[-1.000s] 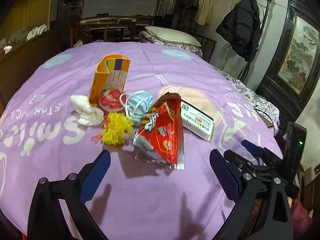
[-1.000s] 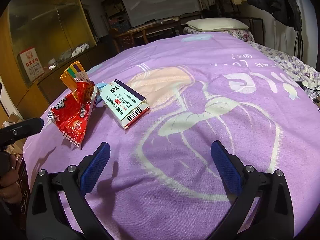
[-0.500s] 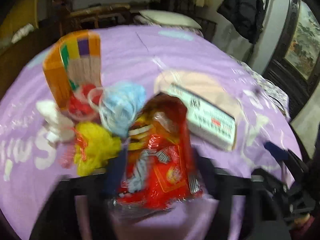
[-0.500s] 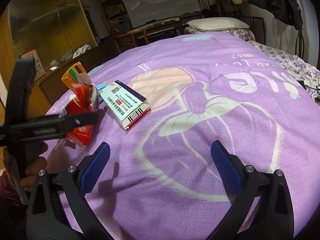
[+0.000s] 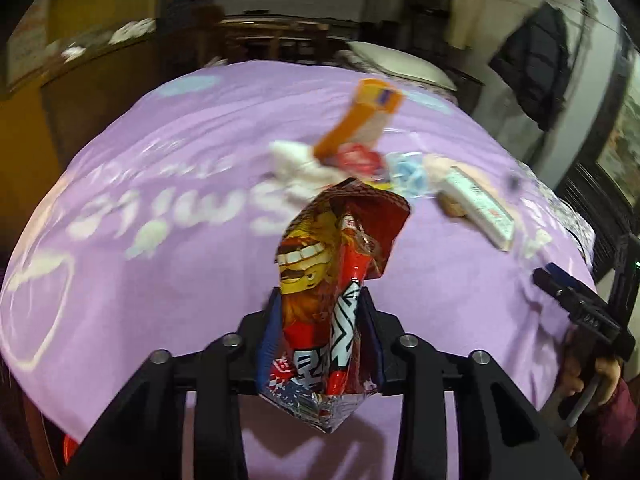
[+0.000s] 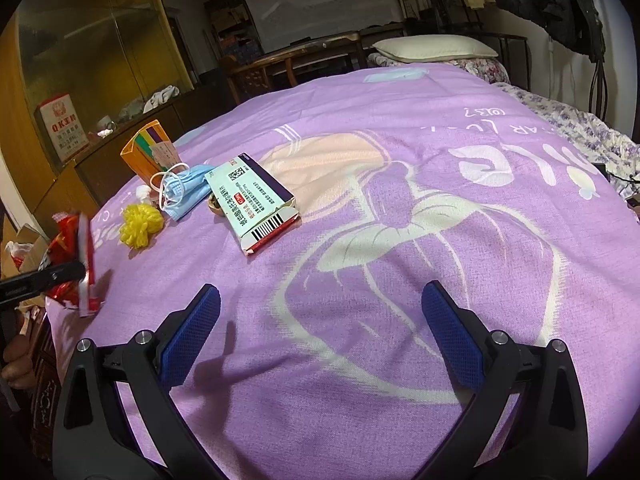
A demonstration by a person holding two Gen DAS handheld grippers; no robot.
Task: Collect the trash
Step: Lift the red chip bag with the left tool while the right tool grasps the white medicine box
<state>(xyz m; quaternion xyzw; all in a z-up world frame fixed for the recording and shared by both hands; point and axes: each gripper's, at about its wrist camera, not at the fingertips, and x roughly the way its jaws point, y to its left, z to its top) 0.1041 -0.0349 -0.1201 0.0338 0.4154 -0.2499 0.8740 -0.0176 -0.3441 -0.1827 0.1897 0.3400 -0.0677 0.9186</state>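
Your left hand-held gripper (image 5: 320, 332) was clenched on the red snack wrapper (image 5: 336, 280), its jaws having just closed from wide open with the wrapper between them. The wrapper stood up out of the fingers, crumpled and glossy, with a cartoon face and white lettering on red; its torn top flared open and its silver bottom corner hung below the pads, off the purple bedspread (image 5: 160, 260). What it held inside could not be made out.

Ahead of that gripper lay the rest of the trash in a loose cluster: a white tissue wad (image 5: 296, 164), an orange carton (image 5: 360, 120) lying tilted, a red-and-white lid-like item (image 5: 356, 160) too blurred to name, a blue face mask (image 5: 408, 172), and to the right a flat white medicine box (image 5: 480, 208).

Your right hand-held gripper (image 6: 320, 328) was released, blue pads spread wide over bare bedspread with nothing between them. Ahead and to its left sat the medicine box, the mask touching the box's far-left end, a yellow puffy ball (image 6: 140, 226) left of the mask, and the orange carton standing open-topped behind them. The wrapper hung at the far left edge.
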